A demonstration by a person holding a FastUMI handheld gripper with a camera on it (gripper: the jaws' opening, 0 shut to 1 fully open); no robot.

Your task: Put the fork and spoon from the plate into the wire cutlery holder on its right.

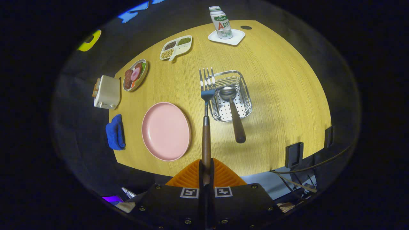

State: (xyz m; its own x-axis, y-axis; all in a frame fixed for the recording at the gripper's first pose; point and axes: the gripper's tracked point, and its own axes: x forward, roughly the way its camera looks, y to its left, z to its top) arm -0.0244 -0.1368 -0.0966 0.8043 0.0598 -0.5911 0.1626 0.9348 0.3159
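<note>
Wooden tabletop [281,95] below, my hand-held gripper [206,172] clamps the fork [206,105] left of the holder [230,95]; I should shift right, then lower beside the spoon [233,111].

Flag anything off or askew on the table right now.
Nothing spilled or damaged. One oddity: the spoon lies slanted in the wire cutlery holder, bowl inside, handle jutting out over the rim. The gripper is shut on the fork, held above the table beside the empty pink plate.
</note>
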